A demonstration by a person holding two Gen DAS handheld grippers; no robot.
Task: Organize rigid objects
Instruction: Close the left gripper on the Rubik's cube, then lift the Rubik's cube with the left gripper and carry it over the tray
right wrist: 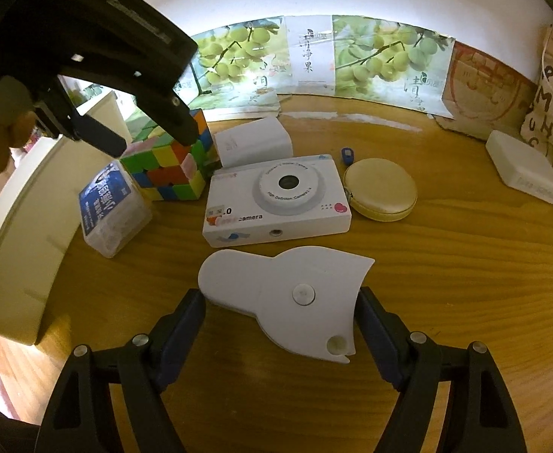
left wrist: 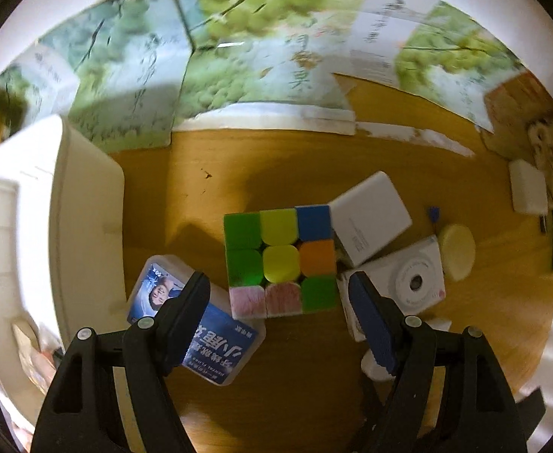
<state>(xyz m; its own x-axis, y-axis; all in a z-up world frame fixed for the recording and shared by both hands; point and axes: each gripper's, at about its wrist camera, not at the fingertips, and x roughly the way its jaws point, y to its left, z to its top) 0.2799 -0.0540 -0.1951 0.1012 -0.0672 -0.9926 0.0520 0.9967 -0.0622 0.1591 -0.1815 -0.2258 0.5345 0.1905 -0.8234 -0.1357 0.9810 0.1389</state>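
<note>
A colourful puzzle cube (left wrist: pixel 280 260) (right wrist: pixel 170 173) stands on the wooden table. My left gripper (left wrist: pixel 278 287) (right wrist: pixel 152 143) points straight down just above it, open, with a finger on each side of the cube and no pad touching it. A flat white plastic piece (right wrist: pixel 288 298) with a round button lies on the table at the front. My right gripper (right wrist: pixel 278 298) is shut on it, one pad against its rounded left edge and the other against its right corner.
A white toy camera (right wrist: pixel 276 200), a white box (right wrist: pixel 254 143), a yellow round case (right wrist: pixel 384 192) and a clear box with a blue label (right wrist: pixel 110 207) crowd around the cube. A white bin (right wrist: pixel 19 226) stands on the left. A white block (right wrist: pixel 522 173) lies far right.
</note>
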